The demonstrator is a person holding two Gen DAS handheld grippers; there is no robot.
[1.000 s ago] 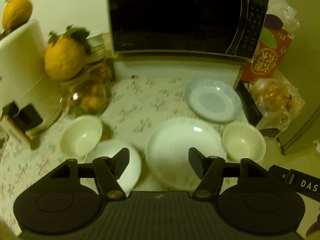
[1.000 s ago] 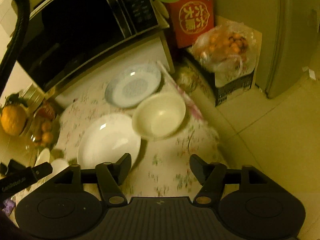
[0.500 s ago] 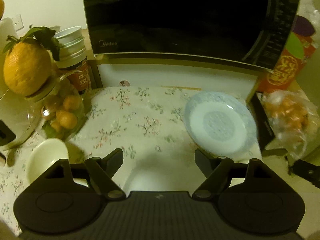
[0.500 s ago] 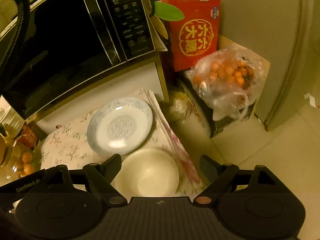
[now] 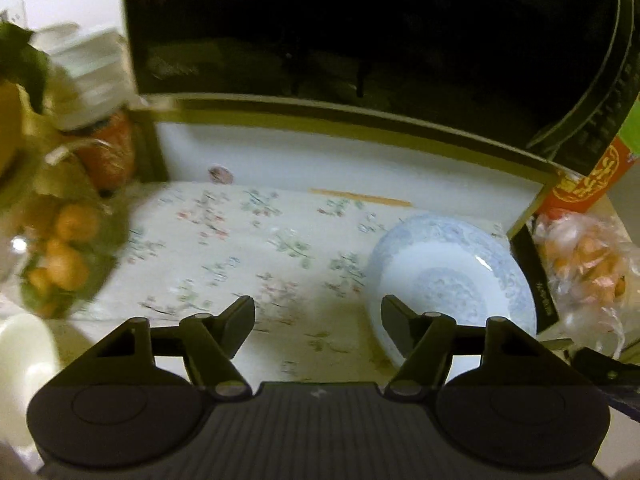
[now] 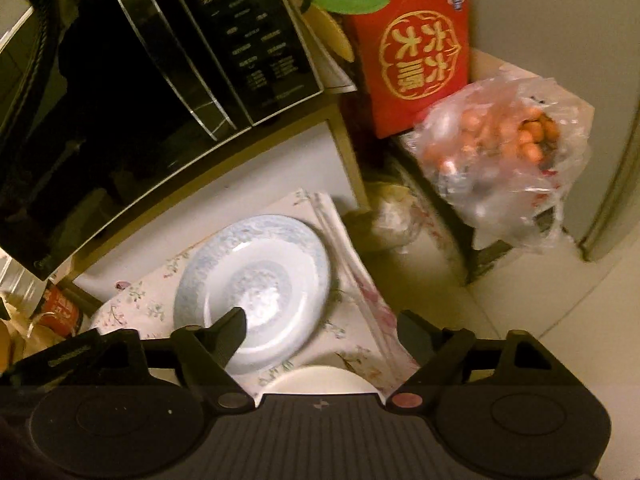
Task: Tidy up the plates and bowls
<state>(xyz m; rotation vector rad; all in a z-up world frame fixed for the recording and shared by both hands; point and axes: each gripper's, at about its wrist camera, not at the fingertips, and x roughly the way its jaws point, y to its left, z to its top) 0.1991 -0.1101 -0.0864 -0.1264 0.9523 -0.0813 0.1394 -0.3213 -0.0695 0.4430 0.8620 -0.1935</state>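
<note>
1. Jaws first, left to right: both grippers stand open with nothing held. Left gripper (image 5: pixel 318 312) has just been closing a bit, only bare flowered tablecloth (image 5: pixel 224 240) between its fingers. Right gripper (image 6: pixel 322 326) has also just narrowed, still wide, nothing pinched.

2. Left wrist view: the blue-patterned plate (image 5: pixel 452 280) lies flat at lower right of the frame, off to the right of the gap, with the right-hand finger overlapping its near rim. A white bowl (image 5: pixel 24 352) peeks in at the lower left edge.

3. Right wrist view: same plate (image 6: pixel 256 280) sits centre-left, with the left-hand finger tip over its middle. Another white bowl (image 6: pixel 320 380) is tucked at bottom centre, right under the gap.

4. My guess: the right gripper is better placed for the plate; it'd have to shift left so the rim falls between the fingers.
</note>
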